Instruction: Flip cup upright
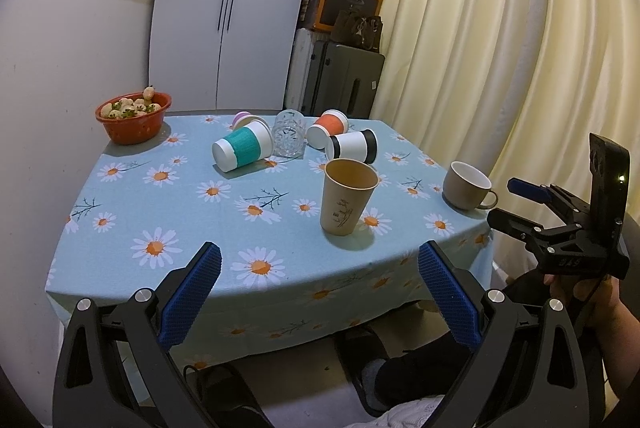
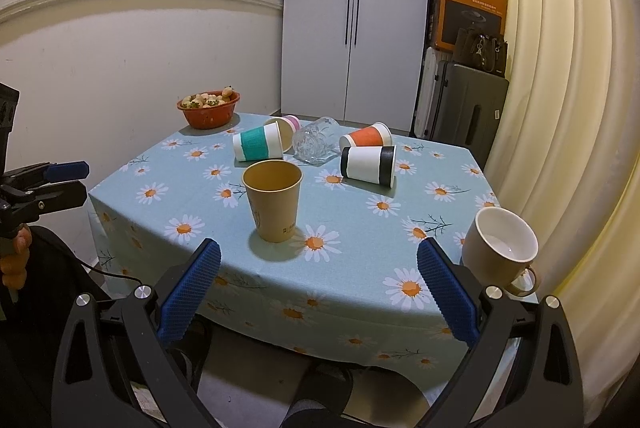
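Several cups lie on their sides at the far middle of the table: a teal-banded cup (image 1: 243, 150) (image 2: 258, 146), a pink cup (image 1: 243, 118) (image 2: 289, 126), a clear glass (image 1: 289, 139) (image 2: 314, 141), an orange cup (image 1: 327, 129) (image 2: 368, 137) and a black-and-white cup (image 1: 352, 145) (image 2: 369, 164). A tan paper cup (image 1: 347, 202) (image 2: 274, 200) and a beige mug (image 1: 466, 190) (image 2: 498, 250) stand upright. My left gripper (image 1: 319, 292) is open and empty at the table's near edge. My right gripper (image 2: 318, 288) is open and empty, near the tan cup and mug.
A red bowl of fruit (image 1: 134, 116) (image 2: 209, 108) sits at the far left corner of the daisy tablecloth (image 1: 180, 212) (image 2: 360, 228). Behind the table stand a white cabinet (image 1: 228, 8), a suitcase (image 1: 344, 84) and boxes. Curtains (image 1: 500, 48) hang on the right. Legs show under the table.
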A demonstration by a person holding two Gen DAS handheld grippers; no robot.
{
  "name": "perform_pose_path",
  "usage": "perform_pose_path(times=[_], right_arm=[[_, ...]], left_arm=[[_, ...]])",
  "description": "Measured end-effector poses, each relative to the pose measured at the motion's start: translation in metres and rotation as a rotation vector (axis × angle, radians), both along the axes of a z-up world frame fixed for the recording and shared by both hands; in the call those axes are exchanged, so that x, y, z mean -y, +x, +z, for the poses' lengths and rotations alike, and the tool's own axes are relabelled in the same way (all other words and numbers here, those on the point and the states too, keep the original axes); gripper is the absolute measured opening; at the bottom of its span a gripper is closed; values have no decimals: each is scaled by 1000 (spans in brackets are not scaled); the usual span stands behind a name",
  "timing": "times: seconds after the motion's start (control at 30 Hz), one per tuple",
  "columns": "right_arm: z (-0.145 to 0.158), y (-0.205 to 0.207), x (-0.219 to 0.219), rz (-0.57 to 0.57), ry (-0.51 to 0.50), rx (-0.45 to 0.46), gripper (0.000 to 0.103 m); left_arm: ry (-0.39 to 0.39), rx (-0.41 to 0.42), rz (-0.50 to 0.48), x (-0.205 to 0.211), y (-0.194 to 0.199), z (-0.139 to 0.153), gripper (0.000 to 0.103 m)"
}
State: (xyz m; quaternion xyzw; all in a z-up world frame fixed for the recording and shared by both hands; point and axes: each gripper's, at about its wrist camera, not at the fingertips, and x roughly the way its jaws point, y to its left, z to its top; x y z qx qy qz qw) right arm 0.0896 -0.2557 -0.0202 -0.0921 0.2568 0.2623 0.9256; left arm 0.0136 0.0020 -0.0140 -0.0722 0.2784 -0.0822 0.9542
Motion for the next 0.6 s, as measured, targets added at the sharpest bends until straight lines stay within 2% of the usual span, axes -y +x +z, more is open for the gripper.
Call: perform_pose_path(times=[0.6], right_arm=[[-1, 0, 0, 1, -4, -2, 98]], left_arm=[[3, 12, -8, 4, -2, 0, 96]])
